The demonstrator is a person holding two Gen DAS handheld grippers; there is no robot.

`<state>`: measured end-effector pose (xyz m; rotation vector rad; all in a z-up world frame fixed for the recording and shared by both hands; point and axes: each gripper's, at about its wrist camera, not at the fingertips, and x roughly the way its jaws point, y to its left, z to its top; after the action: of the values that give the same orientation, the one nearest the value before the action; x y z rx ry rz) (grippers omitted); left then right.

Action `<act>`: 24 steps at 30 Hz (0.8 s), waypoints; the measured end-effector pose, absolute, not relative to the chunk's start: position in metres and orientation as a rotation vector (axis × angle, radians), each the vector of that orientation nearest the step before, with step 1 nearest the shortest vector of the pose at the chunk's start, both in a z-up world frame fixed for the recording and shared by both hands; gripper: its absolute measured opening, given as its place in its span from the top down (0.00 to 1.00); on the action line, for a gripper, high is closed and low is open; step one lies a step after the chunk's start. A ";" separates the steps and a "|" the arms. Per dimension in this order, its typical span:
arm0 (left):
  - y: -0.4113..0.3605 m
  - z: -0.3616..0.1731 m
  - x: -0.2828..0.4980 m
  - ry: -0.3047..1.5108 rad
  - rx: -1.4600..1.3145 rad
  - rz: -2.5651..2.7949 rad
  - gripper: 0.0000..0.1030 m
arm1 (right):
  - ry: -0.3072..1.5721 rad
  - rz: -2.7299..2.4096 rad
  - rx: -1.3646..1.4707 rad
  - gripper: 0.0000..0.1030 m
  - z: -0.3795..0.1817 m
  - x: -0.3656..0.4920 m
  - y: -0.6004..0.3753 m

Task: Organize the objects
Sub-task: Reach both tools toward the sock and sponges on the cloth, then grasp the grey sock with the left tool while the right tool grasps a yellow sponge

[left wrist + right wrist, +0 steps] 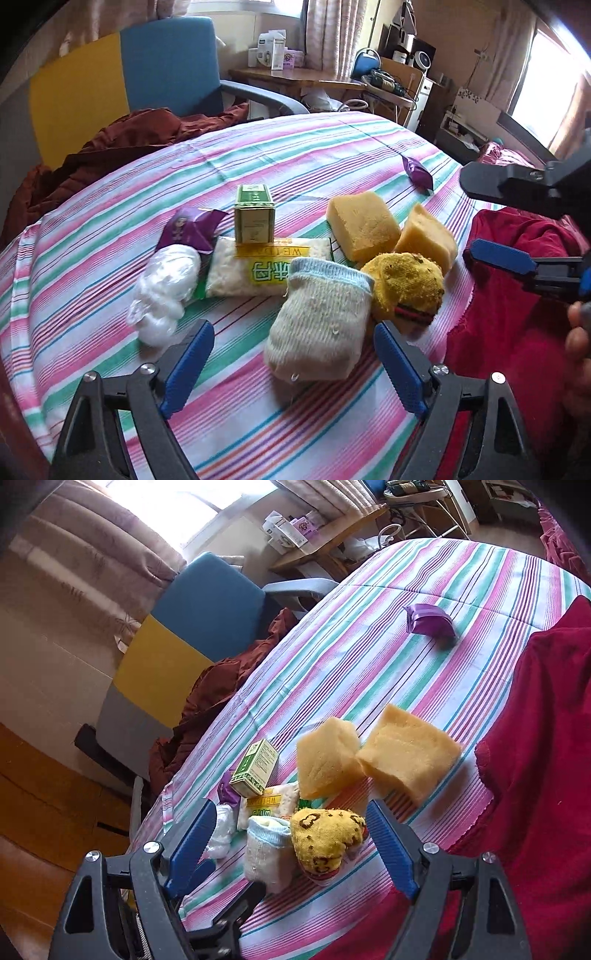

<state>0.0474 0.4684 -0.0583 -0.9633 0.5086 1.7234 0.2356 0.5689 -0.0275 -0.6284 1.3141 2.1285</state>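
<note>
Left tongs (293, 363) open above cream sock (319, 319), yellow sock (408, 286) beside, striped sheet (295, 147)

A blue-and-yellow chair (122, 74) stands beside a cluttered wooden desk (295, 77).

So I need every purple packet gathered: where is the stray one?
The small purple packet lies alone on the striped bedsheet, far side in the left wrist view, beyond the two yellow sponges, near the red blanket.
</note>
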 end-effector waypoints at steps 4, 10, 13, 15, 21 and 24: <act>0.483 -0.076 0.037 0.464 -1.046 1.687 0.28 | 1.314 2.124 -0.647 0.18 -0.029 0.232 0.569; 0.473 -0.085 0.040 0.433 -1.061 1.649 0.48 | 1.321 2.112 -0.664 0.18 -0.032 0.231 0.571; 0.458 -0.083 0.038 0.426 -1.063 1.669 0.48 | 1.318 2.101 -0.680 0.18 -0.033 0.229 0.572; 0.444 -0.083 0.035 0.414 -1.067 1.694 0.49 | 1.309 2.094 -0.689 0.18 -0.033 0.229 0.571; 0.390 -0.083 0.024 0.355 -1.070 1.753 0.48 | 1.231 2.069 -0.829 0.18 -0.030 0.220 0.576; 0.372 -0.084 0.022 0.331 -1.061 1.772 0.48 | 1.076 2.038 -0.894 0.18 -0.018 0.219 0.588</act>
<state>0.0221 0.3725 -0.0845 -1.0609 0.3312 1.7720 0.2185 0.5882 -0.0183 -0.8942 1.0763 2.0379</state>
